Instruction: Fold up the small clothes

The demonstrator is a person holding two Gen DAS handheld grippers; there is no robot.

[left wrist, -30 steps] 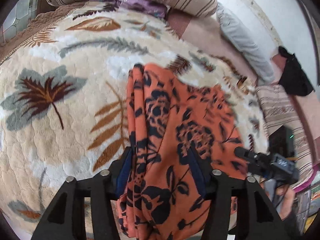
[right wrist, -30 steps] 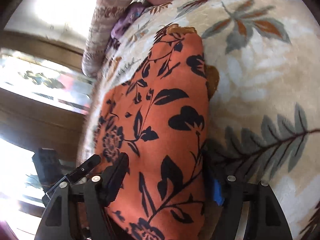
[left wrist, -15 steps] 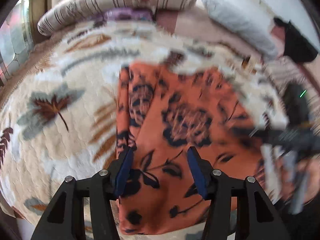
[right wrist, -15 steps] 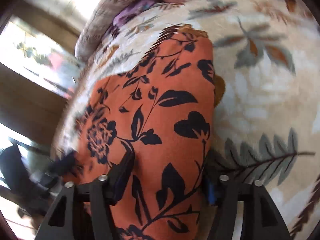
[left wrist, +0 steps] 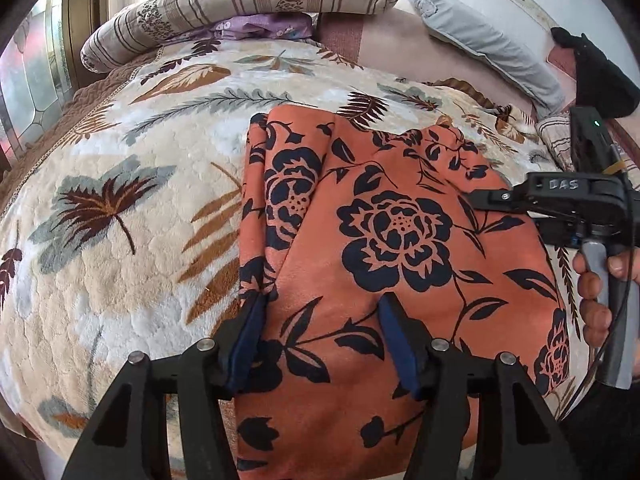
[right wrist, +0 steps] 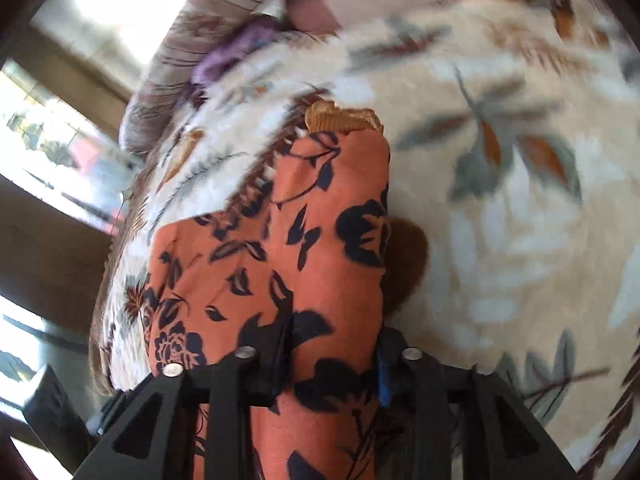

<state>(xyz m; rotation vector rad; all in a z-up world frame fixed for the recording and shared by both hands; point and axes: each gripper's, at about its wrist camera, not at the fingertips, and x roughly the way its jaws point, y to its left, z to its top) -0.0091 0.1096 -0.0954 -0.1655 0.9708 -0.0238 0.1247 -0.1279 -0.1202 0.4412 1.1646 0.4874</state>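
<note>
**Orange garment gathered between both hand-held grippers**

The orange floral garment [left wrist: 392,240] is spread on the leaf-patterned blanket [left wrist: 120,208] of the bed. The left hand-held gripper [left wrist: 320,344] is held part open, its blue pads astride a flat stretch of cloth at lower centre. The right hand-held gripper [right wrist: 332,360] has just been closing, and a raised fold is pinched between its pads. The right wrist view is blurred; the garment's lower edge is cut off.

Both wrist views close, angled down, sharing orange garment [left wrist: 400,240]
</note>
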